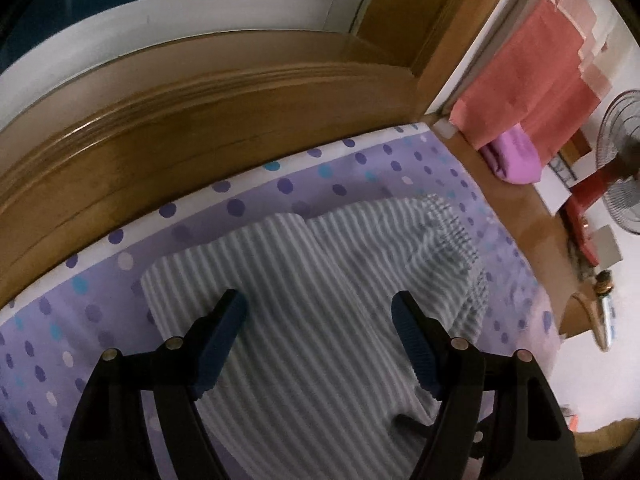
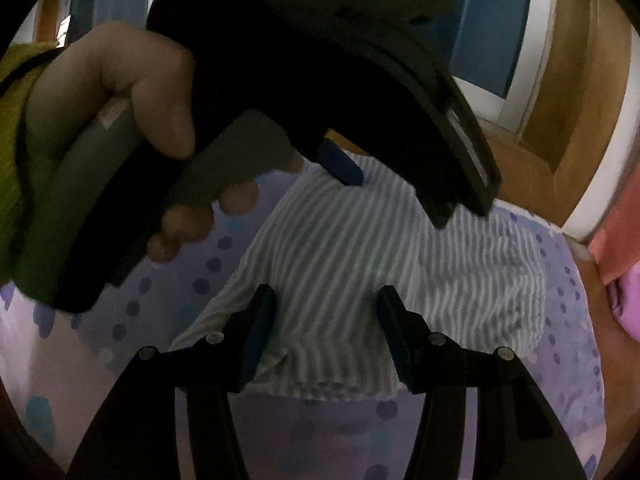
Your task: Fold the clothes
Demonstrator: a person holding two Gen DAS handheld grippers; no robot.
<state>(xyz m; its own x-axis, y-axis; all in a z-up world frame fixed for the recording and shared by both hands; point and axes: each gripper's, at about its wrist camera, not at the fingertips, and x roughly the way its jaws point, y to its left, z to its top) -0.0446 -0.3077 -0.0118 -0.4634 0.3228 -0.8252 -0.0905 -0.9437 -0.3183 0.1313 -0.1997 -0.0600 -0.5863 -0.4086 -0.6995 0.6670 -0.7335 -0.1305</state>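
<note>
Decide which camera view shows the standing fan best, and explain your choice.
The left wrist view: the standing fan appears at its right edge, its wire grille and red stand visible, though cut off by the frame. The right wrist view shows no fan at all, only the striped garment and bedsheet.

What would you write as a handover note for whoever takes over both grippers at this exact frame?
Left gripper: open, empty, over the striped garment.
Right gripper: open, empty, above the garment's near edge.
The garment lies on the dotted purple bedsheet beside the wooden bed frame. It looks bunched, with one part lapped over another, but how many folds are done cannot be told.
A hand holds the left gripper's handle in the right wrist view.
Left to do: grasp an edge and finish folding.
</note>
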